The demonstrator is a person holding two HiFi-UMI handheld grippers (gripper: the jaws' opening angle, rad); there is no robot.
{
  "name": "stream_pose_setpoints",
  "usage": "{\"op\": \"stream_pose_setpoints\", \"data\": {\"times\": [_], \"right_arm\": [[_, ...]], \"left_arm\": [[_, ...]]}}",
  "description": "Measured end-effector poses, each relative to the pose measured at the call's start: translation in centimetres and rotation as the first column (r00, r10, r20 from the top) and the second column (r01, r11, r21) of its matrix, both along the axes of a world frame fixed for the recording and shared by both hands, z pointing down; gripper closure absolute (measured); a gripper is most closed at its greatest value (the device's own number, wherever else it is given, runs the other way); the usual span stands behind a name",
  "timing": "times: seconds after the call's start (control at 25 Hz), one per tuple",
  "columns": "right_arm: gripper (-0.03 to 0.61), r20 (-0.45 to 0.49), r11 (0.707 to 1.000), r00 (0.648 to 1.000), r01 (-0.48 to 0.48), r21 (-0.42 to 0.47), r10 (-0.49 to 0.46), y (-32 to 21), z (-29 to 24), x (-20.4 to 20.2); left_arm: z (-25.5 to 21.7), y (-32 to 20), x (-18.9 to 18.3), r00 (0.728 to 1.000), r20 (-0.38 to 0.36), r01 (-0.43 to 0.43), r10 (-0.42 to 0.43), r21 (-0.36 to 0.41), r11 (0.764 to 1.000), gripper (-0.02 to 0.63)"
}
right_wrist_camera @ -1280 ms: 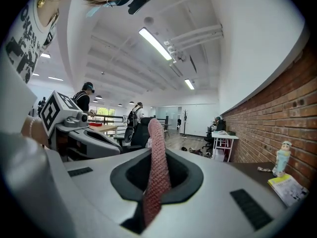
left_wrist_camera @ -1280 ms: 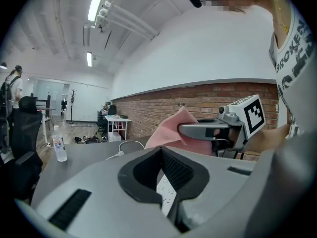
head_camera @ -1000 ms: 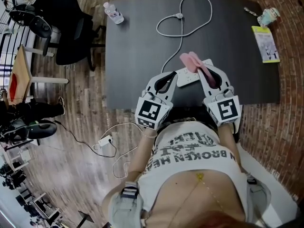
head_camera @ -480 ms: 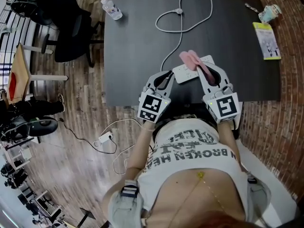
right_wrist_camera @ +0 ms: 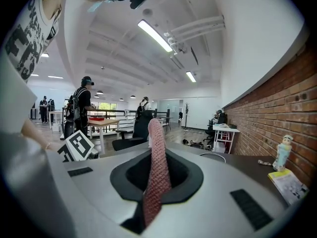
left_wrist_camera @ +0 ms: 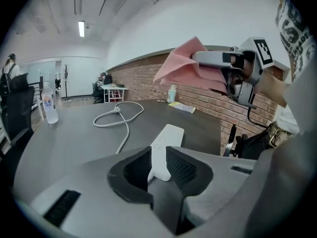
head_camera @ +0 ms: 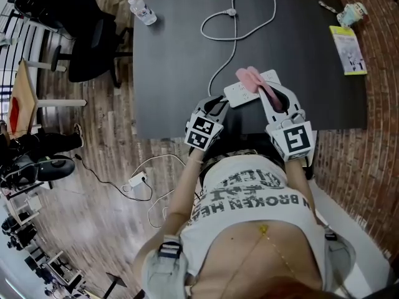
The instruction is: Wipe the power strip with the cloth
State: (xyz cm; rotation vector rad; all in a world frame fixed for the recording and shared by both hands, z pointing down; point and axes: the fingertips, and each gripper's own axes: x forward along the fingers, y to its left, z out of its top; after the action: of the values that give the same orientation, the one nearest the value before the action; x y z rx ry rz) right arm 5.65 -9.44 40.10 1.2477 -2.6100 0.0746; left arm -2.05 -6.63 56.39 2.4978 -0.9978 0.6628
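Setup for the wipe, nothing steadied yet

My left gripper (left_wrist_camera: pixel 158 166) has just been opening: its jaws stand slightly apart with the near end of the long white plastic power strip (left_wrist_camera: pixel 166 143) between them, unclamped. My right gripper (right_wrist_camera: pixel 156 177) pinches the pink waffle-weave cloth (right_wrist_camera: pixel 154 148), raised clear above the strip on the dark grey table (head_camera: pixel 174 61). Closing off-centre could skid the strip — its looped white cord (head_camera: pixel 237 17) may tug. One strip, one cloth, one cord, two grippers.

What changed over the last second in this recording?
The left gripper came down toward the table and its jaws have just been opening, with the near end of the power strip between them. The right gripper, shut on the cloth, and the power strip stayed put.
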Motion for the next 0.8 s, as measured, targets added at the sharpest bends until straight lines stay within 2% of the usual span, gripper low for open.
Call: {"op": "stream_pose_setpoints", "data": {"times": [0.28,0.44,0.64,0.8], "right_arm": [[0.561,-0.026,1.0,1.0,0.001,-0.026,-0.001,-0.3,1.0,0.4],[0.561,-0.032,1.0,0.999,0.001,-0.029,-0.002,-0.7,1.5,0.5],[0.561,-0.059,0.998,0.998,-0.003,-0.059,-0.001,-1.3,2.5,0.9],[0.561,-0.071,0.997,0.997,0.002,-0.074,-0.008,-1.8,3.3,0.8]], "left_arm": [[4.8,0.4,0.7,0.997,0.074,-0.026,0.033,-0.097,0.995,0.449],[7.5,0.4,1.5,0.988,0.124,-0.07,0.087,-0.131,0.989,0.4],[9.8,0.6,2.0,0.966,0.212,-0.113,0.151,-0.182,0.977,0.377],[10.6,0.7,2.3,0.955,0.239,-0.126,0.175,-0.207,0.97,0.373]]}}
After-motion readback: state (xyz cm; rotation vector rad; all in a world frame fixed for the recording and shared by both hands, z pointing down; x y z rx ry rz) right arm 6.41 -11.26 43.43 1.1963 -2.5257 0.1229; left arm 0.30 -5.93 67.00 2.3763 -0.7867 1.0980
